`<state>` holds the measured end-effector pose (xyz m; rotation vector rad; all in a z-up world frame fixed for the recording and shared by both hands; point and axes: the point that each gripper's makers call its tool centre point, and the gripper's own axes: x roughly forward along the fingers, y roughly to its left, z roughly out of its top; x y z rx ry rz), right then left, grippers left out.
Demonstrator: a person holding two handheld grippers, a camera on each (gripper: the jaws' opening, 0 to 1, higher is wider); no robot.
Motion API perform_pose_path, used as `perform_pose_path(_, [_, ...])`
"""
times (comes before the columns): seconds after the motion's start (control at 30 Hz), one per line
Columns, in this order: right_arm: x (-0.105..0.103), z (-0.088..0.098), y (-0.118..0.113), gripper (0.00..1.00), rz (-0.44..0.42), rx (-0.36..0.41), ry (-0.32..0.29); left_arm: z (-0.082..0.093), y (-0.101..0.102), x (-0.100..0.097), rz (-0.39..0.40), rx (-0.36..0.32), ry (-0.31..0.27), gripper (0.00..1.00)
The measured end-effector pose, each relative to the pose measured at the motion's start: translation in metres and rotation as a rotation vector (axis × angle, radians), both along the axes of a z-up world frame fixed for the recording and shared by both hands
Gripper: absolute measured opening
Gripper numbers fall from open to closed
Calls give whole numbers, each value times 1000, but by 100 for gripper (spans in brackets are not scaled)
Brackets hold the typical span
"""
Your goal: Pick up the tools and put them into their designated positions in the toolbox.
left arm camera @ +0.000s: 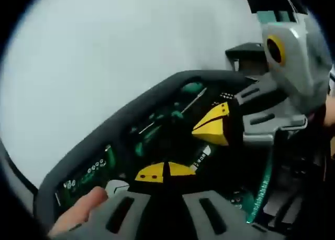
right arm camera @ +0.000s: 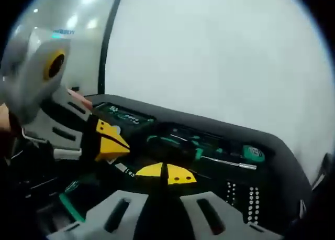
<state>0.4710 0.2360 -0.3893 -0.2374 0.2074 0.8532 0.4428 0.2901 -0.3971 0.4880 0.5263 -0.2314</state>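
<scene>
My left gripper (left arm camera: 165,173): grey jaws, yellow tips. My right gripper (right arm camera: 166,174): same grey, yellow. Toolbox (right arm camera: 272,145): black shell; inside it, green-handled tools (right arm camera: 253,154), white markings. Wall behind toolbox (right arm camera: 220,51): plain white.

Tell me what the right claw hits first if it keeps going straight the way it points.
Probably the green-handled screwdriver lying in the toolbox tray, just beyond the right claw. Depth is unclear; the left claw sits off to the side, likely clear.

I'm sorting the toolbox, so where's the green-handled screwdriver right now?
The green-handled screwdriver lies in the toolbox, in the right gripper view right of centre, beyond the right claw.
</scene>
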Motion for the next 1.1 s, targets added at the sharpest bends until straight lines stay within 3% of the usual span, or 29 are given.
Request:
perform_pose_path(0.03, [-5, 5, -2, 0, -10, 2, -36, -1, 3, -1, -12, 40, -4, 1])
perform_pose_path(0.1, [-3, 1, -1, 0, -4, -16, -34, -1, 3, 0, -31, 128, -20, 1])
perform_pose_path(0.2, [10, -1, 3, 0, 6, -24, 8, -1, 7, 9, -14, 86, 0, 1])
perform_pose_path(0.3, [5, -2, 0, 0, 13, -39, 15, -1, 9, 15, -10, 64, 2, 1])
perform_pose_path(0.33, [8, -2, 0, 0, 15, -33, 22, -2, 1, 7, -7, 55, -6, 0])
perform_pose_path(0.4, [1, -1, -1, 0, 20, -30, 2, -2, -3, 5, -3, 53, -11, 0])
perform_pose_path(0.47, [8, -2, 3, 0, 18, -48, -5, -3, -4, 7, -1, 73, -13, 0])
perform_pose_path(0.5, [10, -7, 2, 0, 22, -109, -18, -25, -3, -3, -10, 85, 134, 0])
perform_pose_path(0.53, [11, -8, 7, 0, 3, -66, 17, -15, 7, 13, 3, 148, -22, 0])
perform_pose_path(0.57, [8, -7, 9, 0, 29, -76, -1, -15, 9, 16, 14, 146, -43, 0])
perform_pose_path(0.6, [9, -9, 8, 0, 24, -69, 7, -17, 2, 5, 8, 139, -2, 0])
perform_pose_path(0.67, [11, -5, 11, 0, 35, -42, -35, -10, -5, 8, 23, 84, 6, 0])
perform_pose_path(0.7, [6, 0, 7, 0, 36, 24, -77, -9, -6, 10, 50, 30, 22, 0])
perform_pose_path(0.73, [5, 2, 1, 0, 46, 23, -106, -11, -3, 1, 83, -47, 25, 1])
perform_pose_path(0.77, [4, -3, -5, 0, 72, -38, -32, -10, -6, -5, 90, -114, 42, 1])
perform_pose_path(0.8, [22, 8, -20, 0, -42, 89, 23, 2, -10, -5, 103, -175, -9, 1])
perform_pose_path(0.83, [32, 24, -31, 0, -113, 207, 13, 17, -16, -5, 85, -212, -79, 2])
perform_pose_path(0.87, [43, 30, -46, 0, -193, 304, 58, 25, -24, -7, 56, -222, -107, 2])
perform_pose_path(0.9, [46, 28, -62, 0, -257, 312, 115, 29, -39, -11, 14, -245, -93, 2])
perform_pose_path(0.93, [47, 26, -70, 0, -275, 313, 109, 27, -54, -15, -34, -254, -64, 2])
perform_pose_path(1.0, [39, 24, -68, 0, -258, 266, 75, 17, -74, -15, -95, -225, 2, 2])
perform_pose_path(1.03, [36, 22, -60, 0, -217, 254, 81, 13, -78, -11, -118, -166, 6, 2])
perform_pose_path(1.1, [26, 10, -46, 0, -157, 180, 116, -3, -75, 5, -122, -123, 61, 2])
